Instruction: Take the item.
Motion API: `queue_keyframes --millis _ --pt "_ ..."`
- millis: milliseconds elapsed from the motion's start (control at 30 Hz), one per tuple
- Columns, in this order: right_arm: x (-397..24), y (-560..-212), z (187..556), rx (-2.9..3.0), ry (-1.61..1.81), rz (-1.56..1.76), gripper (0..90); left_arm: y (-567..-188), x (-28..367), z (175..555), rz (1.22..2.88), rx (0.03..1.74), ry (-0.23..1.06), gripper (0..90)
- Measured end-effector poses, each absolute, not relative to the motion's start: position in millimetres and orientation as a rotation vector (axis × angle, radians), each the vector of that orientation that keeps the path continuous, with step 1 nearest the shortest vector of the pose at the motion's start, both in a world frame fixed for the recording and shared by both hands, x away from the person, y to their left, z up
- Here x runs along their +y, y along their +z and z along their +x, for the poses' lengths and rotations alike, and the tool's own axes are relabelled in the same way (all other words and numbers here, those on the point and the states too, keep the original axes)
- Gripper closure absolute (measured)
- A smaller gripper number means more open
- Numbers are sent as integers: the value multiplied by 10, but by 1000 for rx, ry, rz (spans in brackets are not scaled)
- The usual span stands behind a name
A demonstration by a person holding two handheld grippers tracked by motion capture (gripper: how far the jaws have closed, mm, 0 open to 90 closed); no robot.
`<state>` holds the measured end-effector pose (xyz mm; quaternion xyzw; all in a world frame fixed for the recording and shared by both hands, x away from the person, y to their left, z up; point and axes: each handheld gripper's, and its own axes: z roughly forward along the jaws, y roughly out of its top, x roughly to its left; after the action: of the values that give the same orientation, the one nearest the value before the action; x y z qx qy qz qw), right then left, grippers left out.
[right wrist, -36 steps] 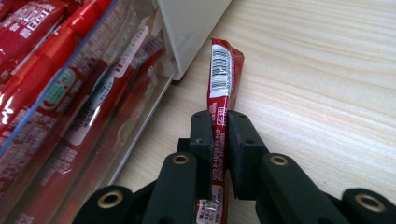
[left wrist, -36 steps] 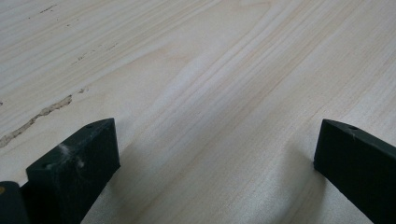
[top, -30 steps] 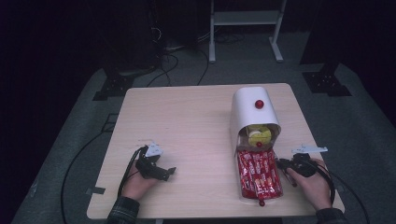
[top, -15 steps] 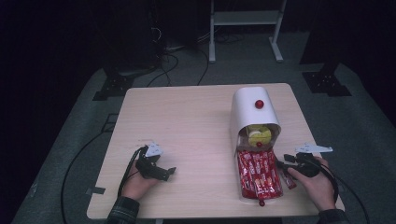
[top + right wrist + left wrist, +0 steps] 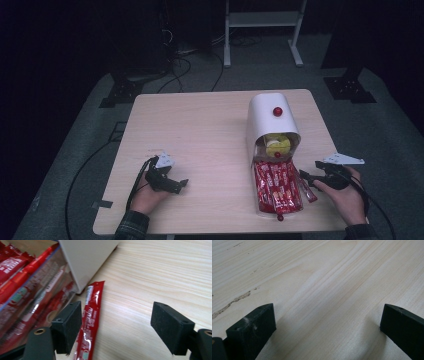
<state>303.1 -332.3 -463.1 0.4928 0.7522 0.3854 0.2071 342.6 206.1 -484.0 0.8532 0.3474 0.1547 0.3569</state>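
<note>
A white round-topped box [image 5: 265, 117] with a red knob [image 5: 277, 111] lies on the wooden table [image 5: 200, 130]. Its clear drawer [image 5: 260, 200] is pulled out toward me and packed with red stick packets [image 5: 277, 187]; yellow items [image 5: 276, 145] sit in the box mouth. One red stick packet [image 5: 91, 315] lies on the table beside the drawer [image 5: 27, 287], against the inside of one jaw. My right gripper [image 5: 117, 320] [image 5: 309, 172] has just been opening; its pads stand apart and do not press the packet. My left gripper [image 5: 176, 185] [image 5: 328, 317] rests open over bare wood.
The table's front edge [image 5: 215, 231] runs close under both hands. A white metal stand [image 5: 260, 20] and dark cables [image 5: 185, 65] are on the floor behind the table. The box wall [image 5: 85, 260] rises just beyond the right gripper.
The right gripper's jaws have spread apart, and the red stick packet now lies free on the table beside the drawer. The left gripper has stayed put.
</note>
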Motion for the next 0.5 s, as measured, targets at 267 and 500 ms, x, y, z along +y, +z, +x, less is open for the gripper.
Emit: queue_keyframes --millis 267,500 --pt "-3441 -4656 3045 2069 1039 1401 222 -4840 2061 3426 2203 897 399 0" --pt "-3556 -4722 3086 2057 974 1441 211 -4840 2061 3426 2202 898 399 0"
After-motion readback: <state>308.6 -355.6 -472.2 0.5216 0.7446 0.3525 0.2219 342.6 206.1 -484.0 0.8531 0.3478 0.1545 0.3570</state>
